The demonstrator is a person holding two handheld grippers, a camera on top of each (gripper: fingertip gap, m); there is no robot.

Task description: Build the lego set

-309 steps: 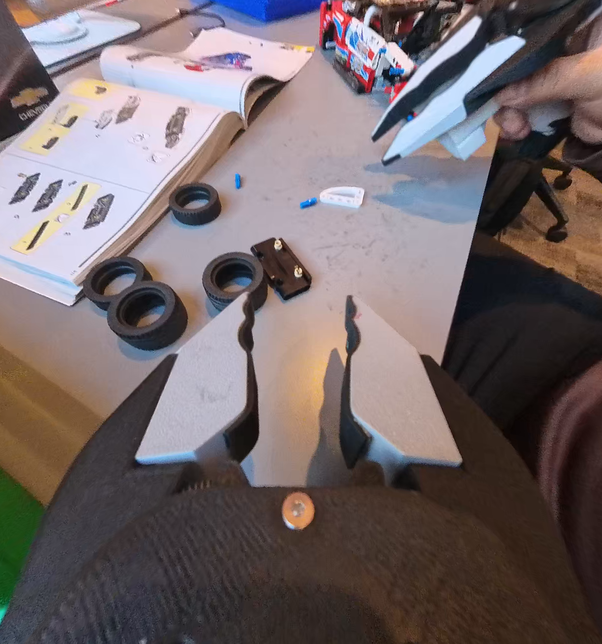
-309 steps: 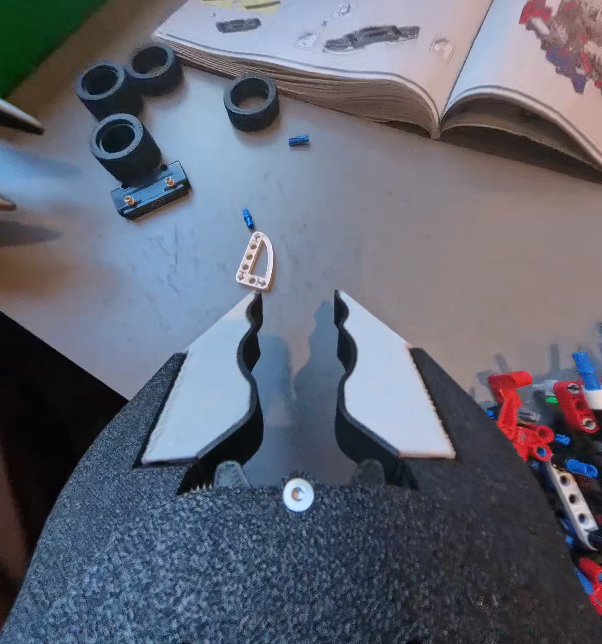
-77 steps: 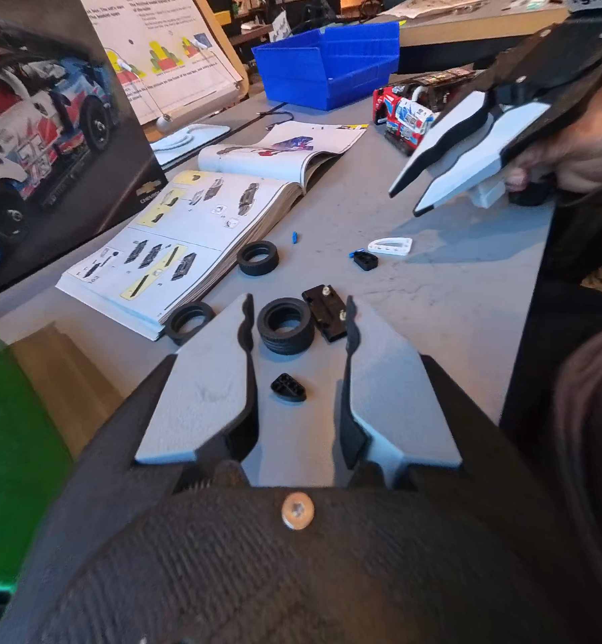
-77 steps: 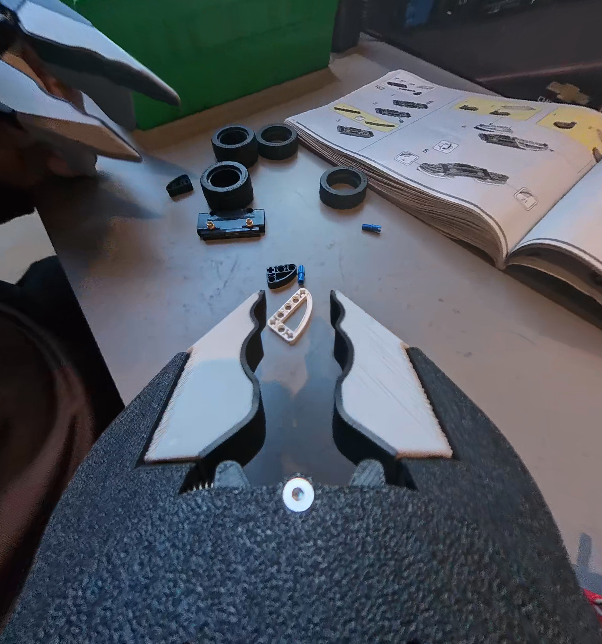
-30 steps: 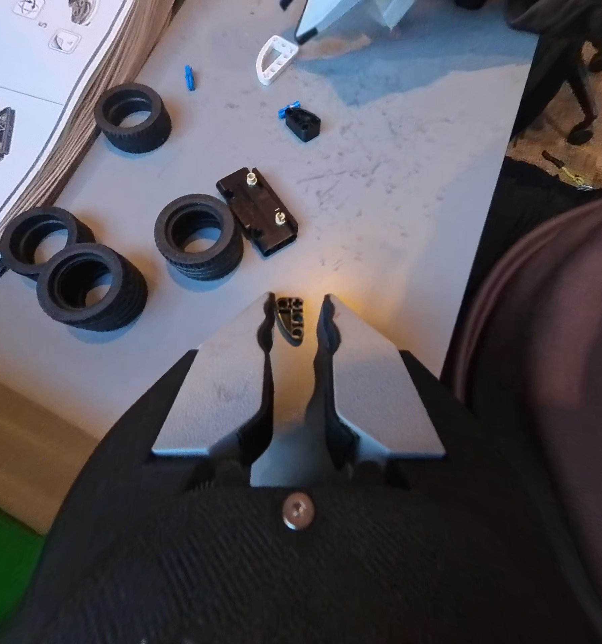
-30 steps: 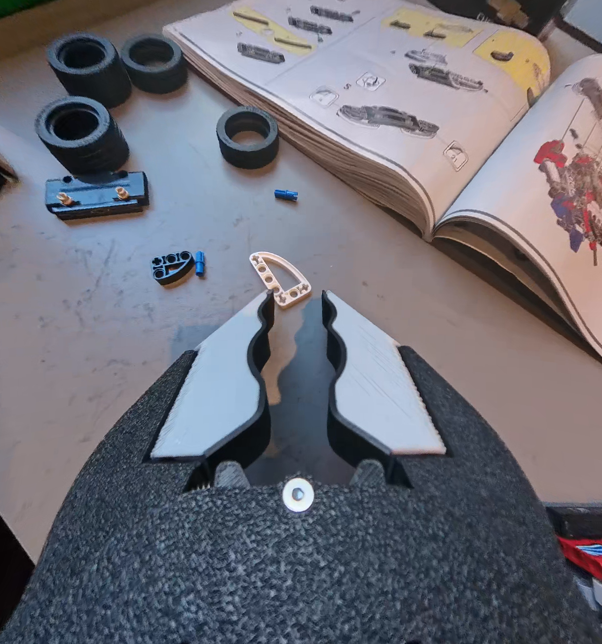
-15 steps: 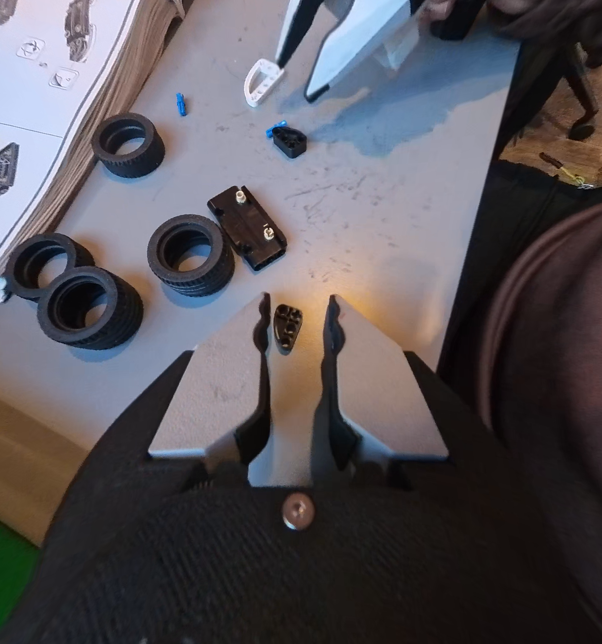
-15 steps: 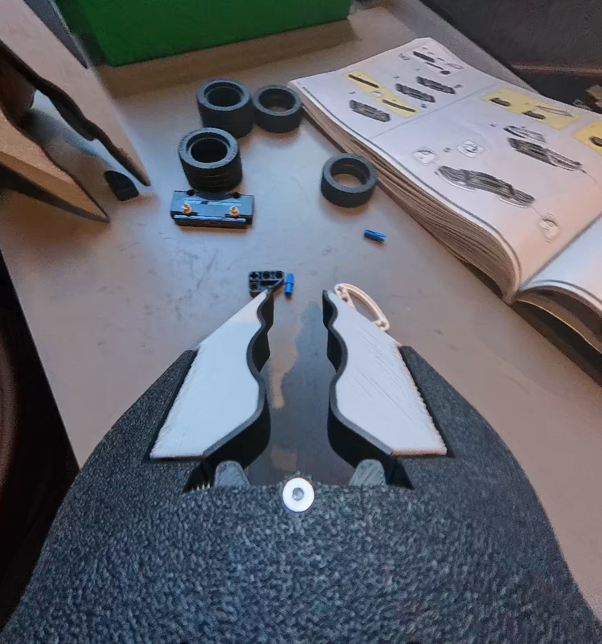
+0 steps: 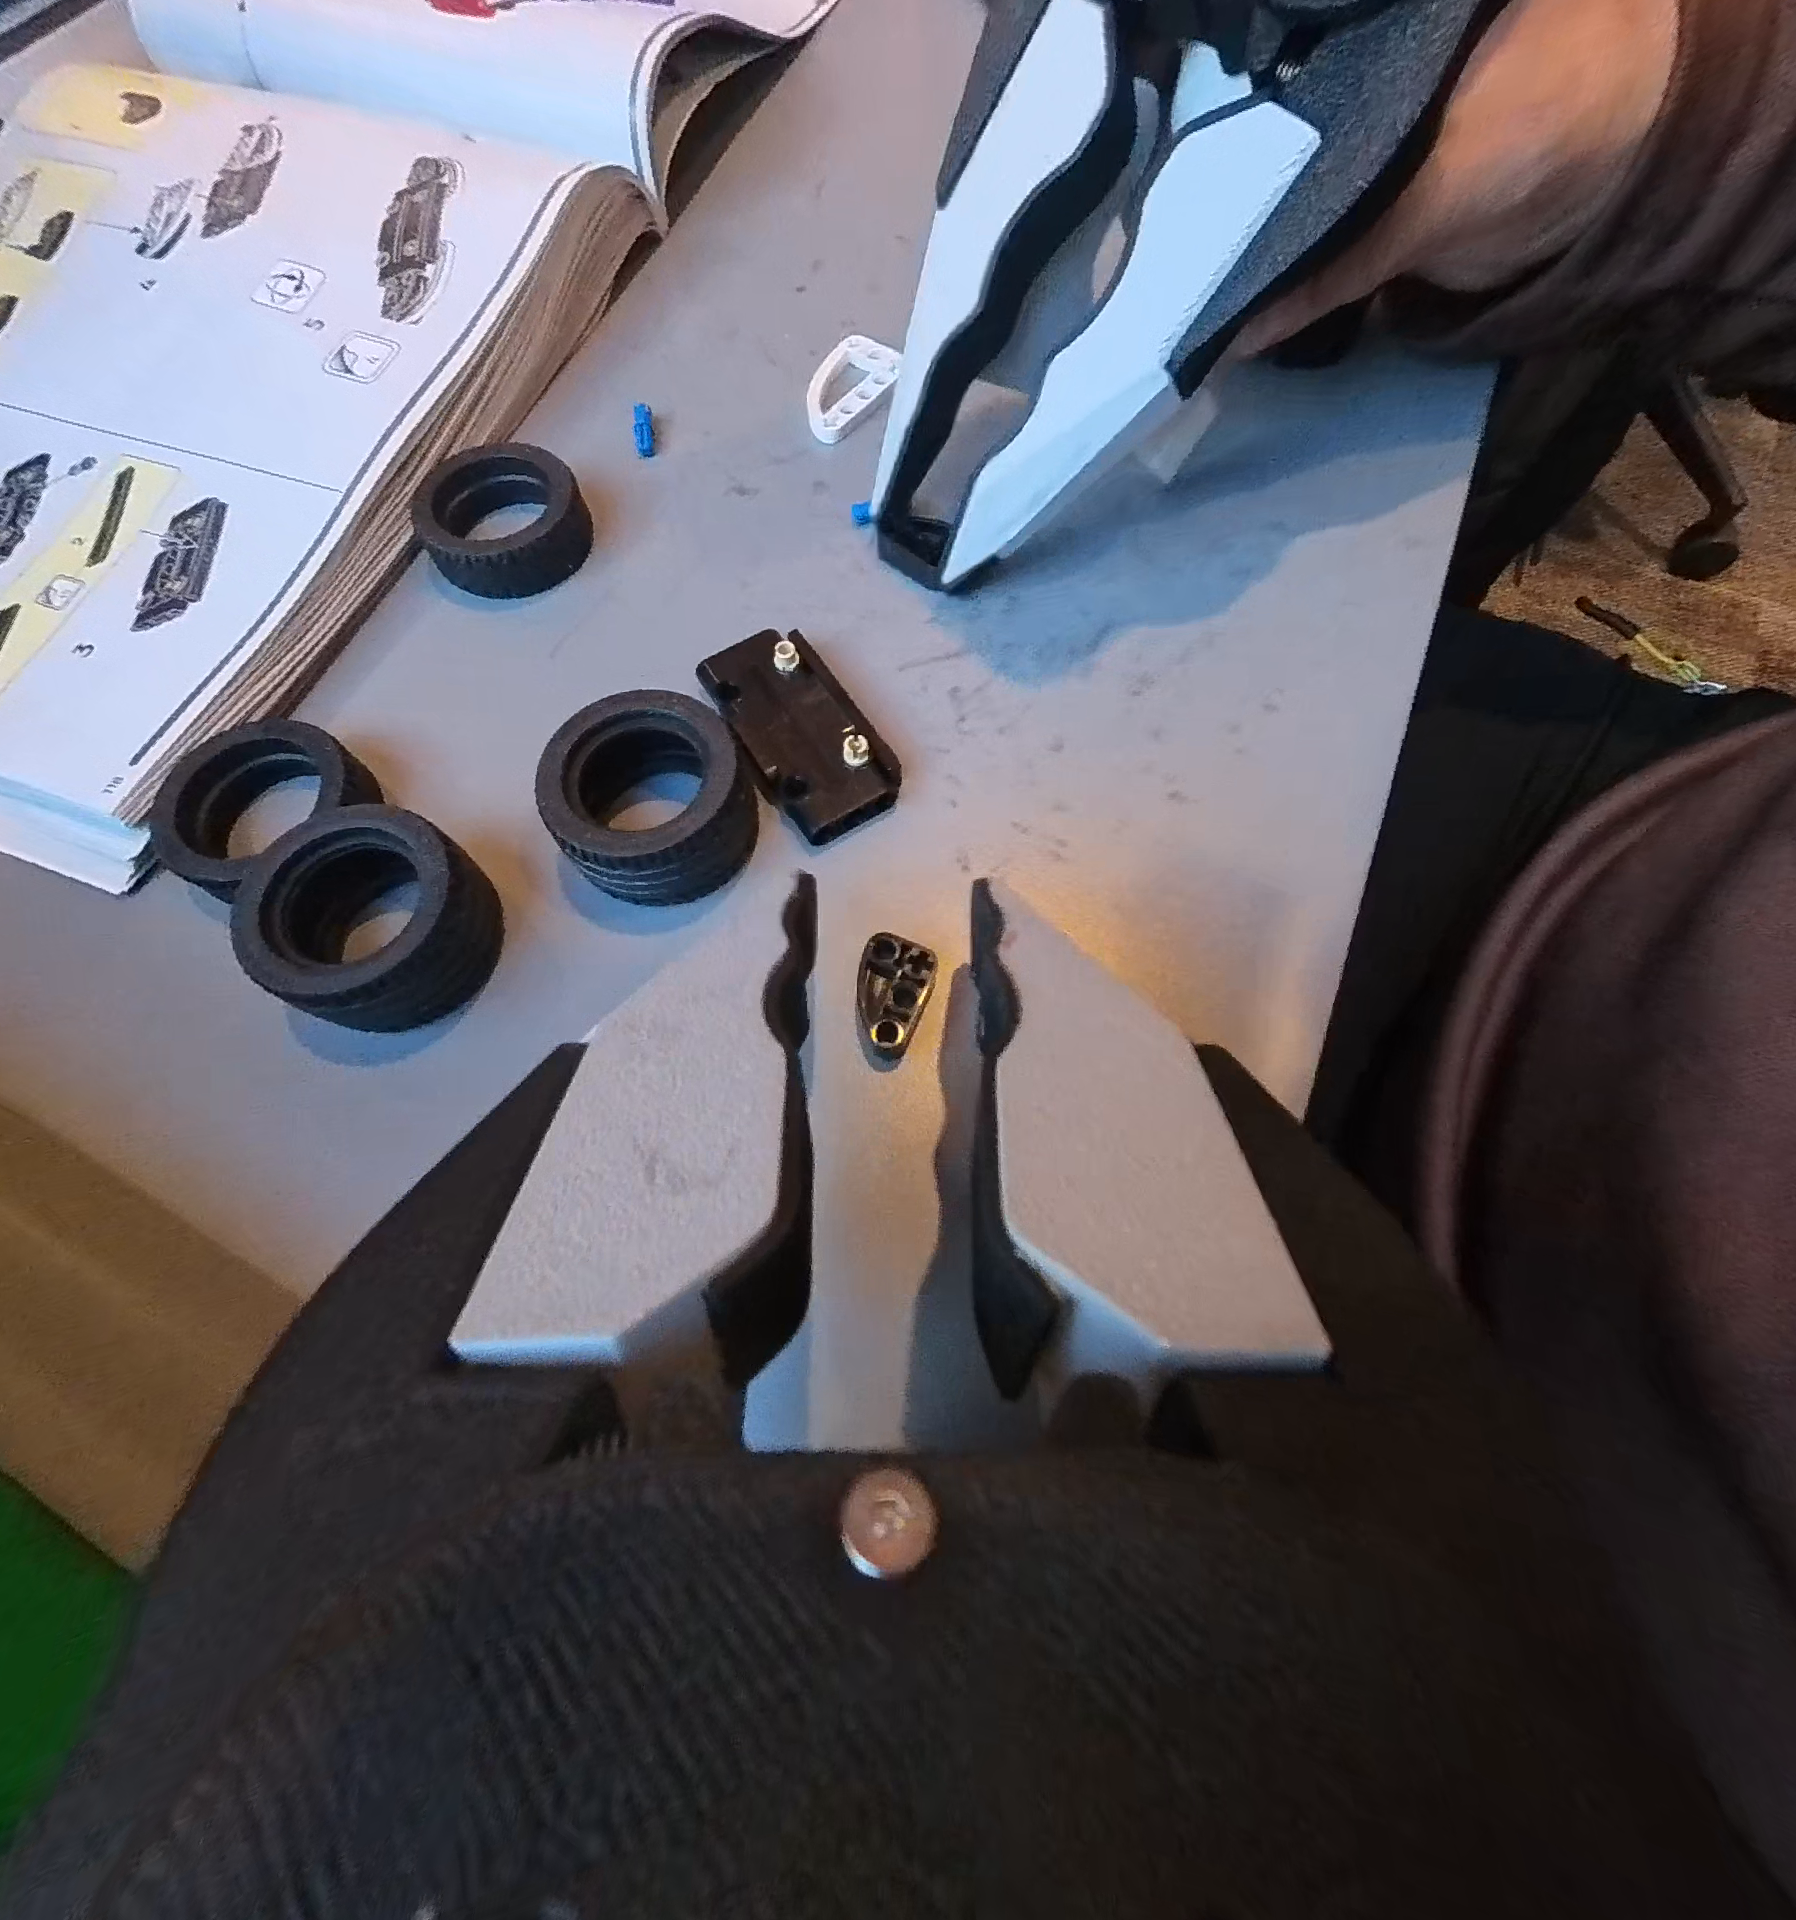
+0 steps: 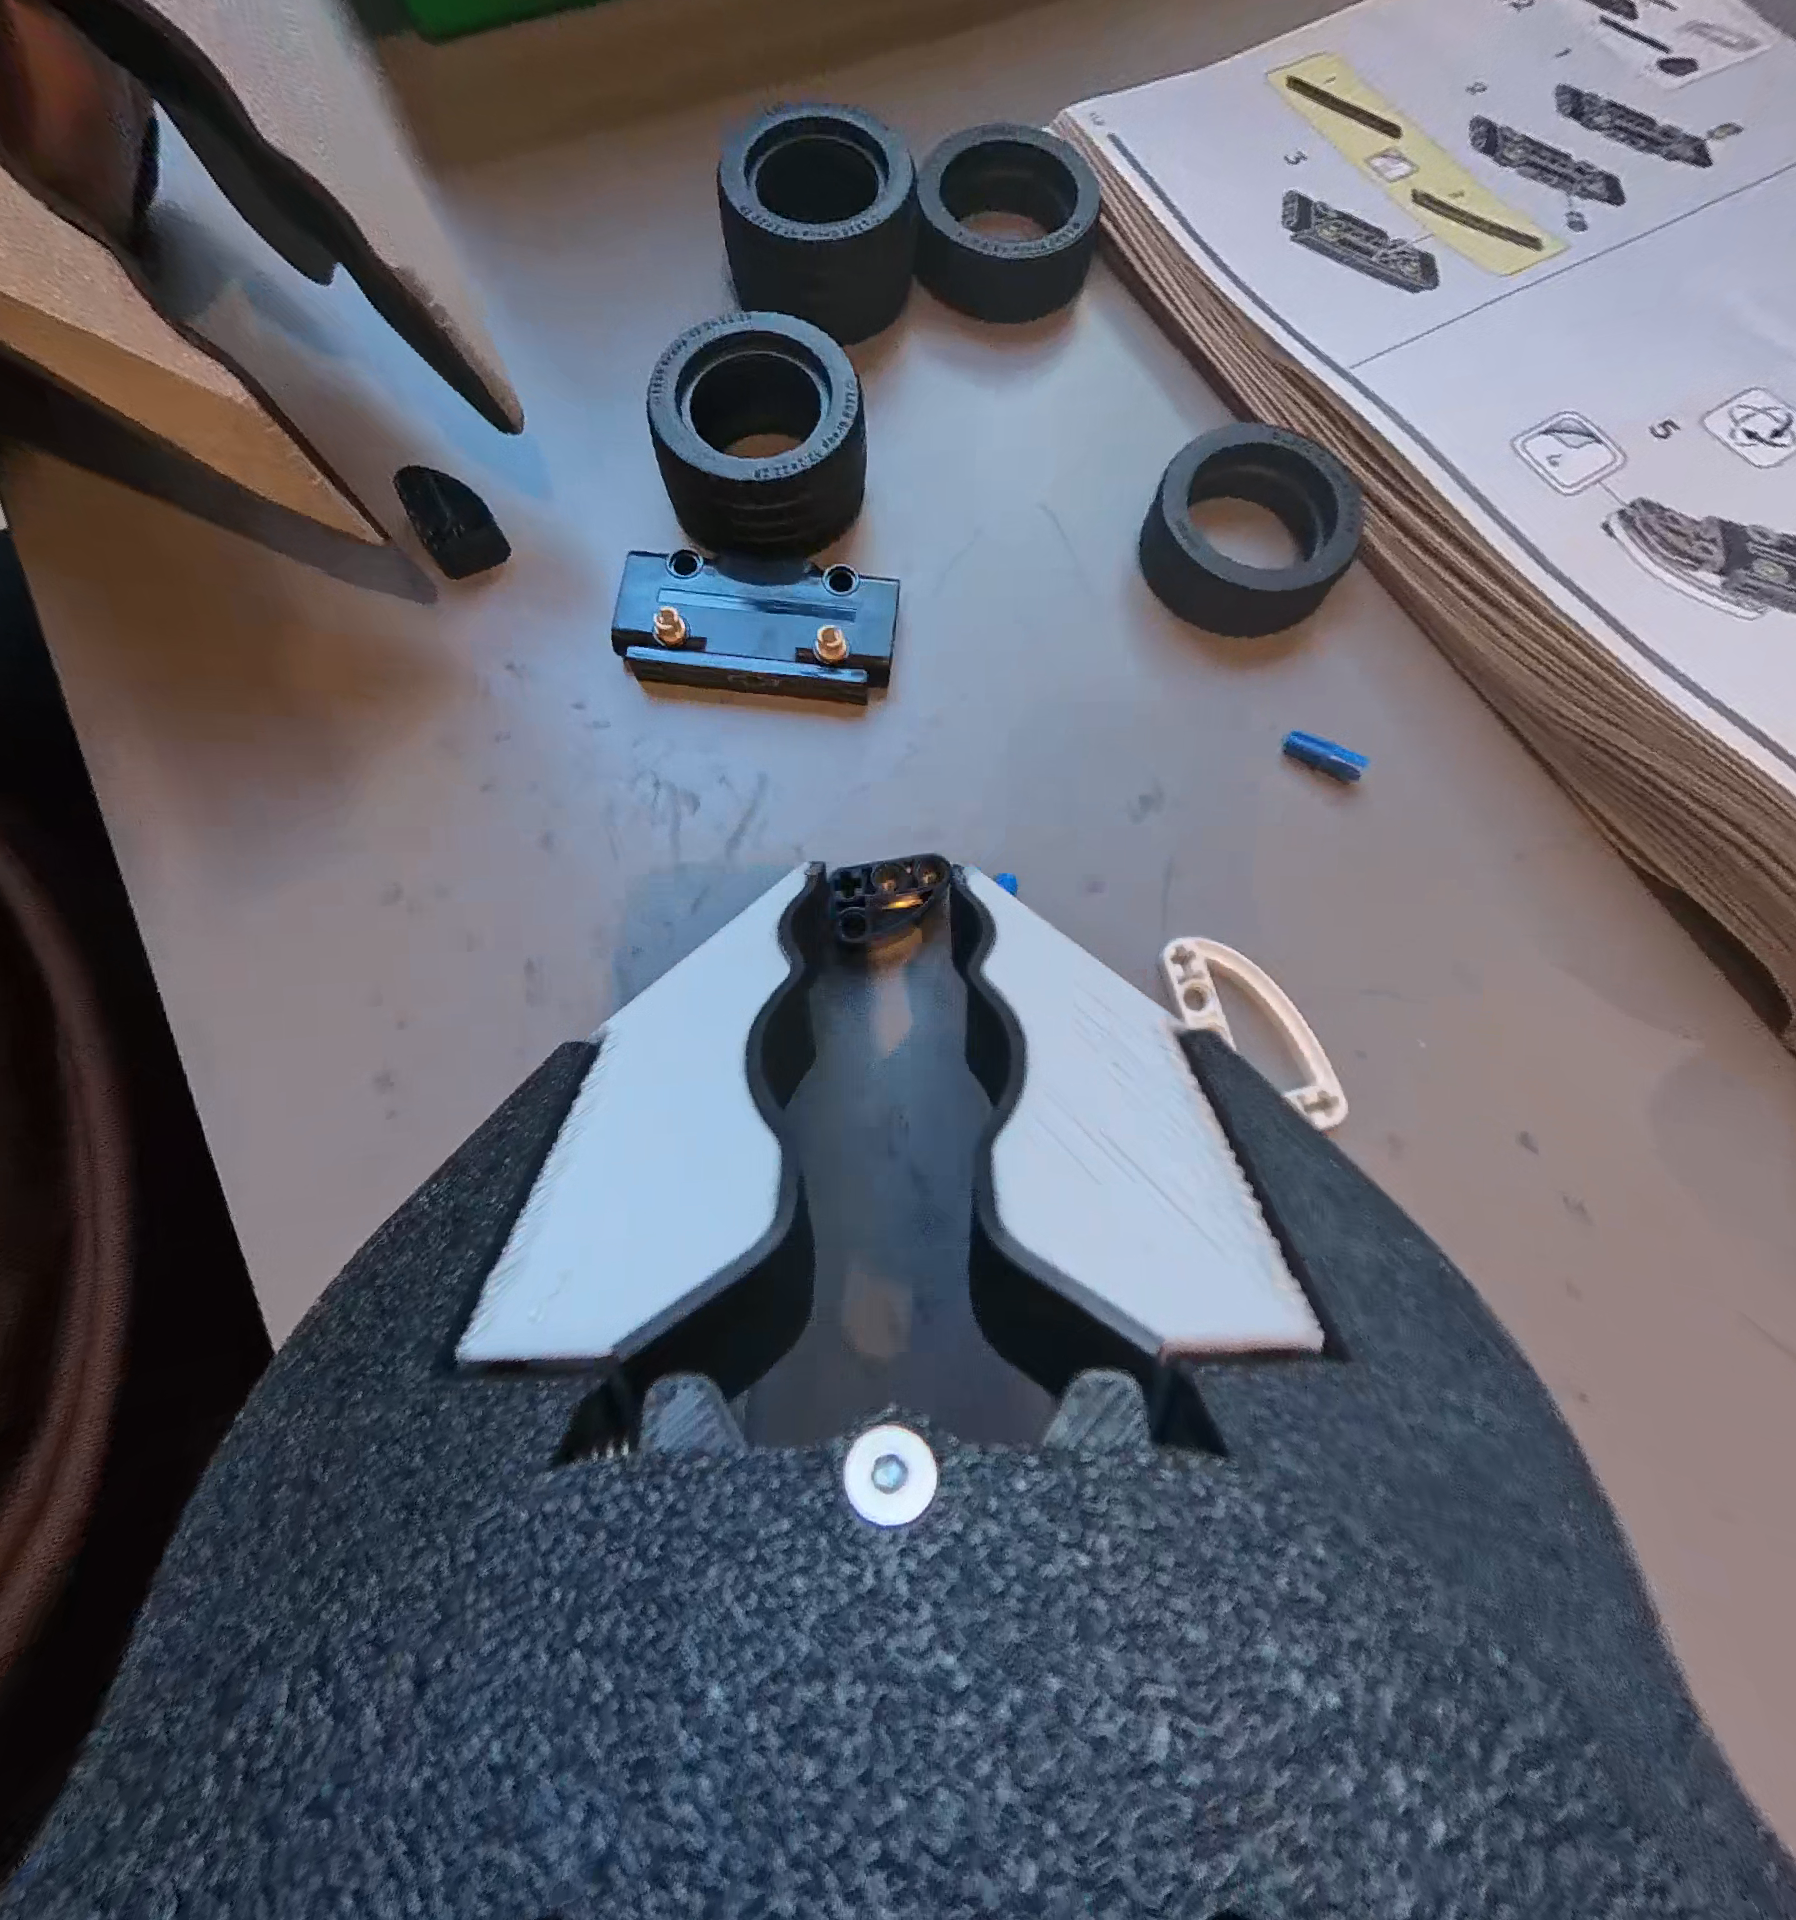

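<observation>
In the left wrist view, the left gripper (image 9: 889,914) is seen held apart, slightly wider than half a second ago, with a small black piece (image 9: 896,992) lying loose on the table (image 9: 1164,727) between its fingertips, close to the right one; whether that one touches it cannot be told. Farther off, the right gripper (image 9: 925,545) has come down beside a blue pin (image 9: 859,510) and a white curved piece (image 9: 852,387).

In the right wrist view, a second black piece (image 10: 886,896), bare on the table half a second ago, is now clenched between the right gripper (image 10: 886,883) fingertips. A first pick appears made, with the left-hand piece not yet taken. Tyres (image 10: 756,449) and the open booklet (image 10: 1559,343) lie beyond.
</observation>
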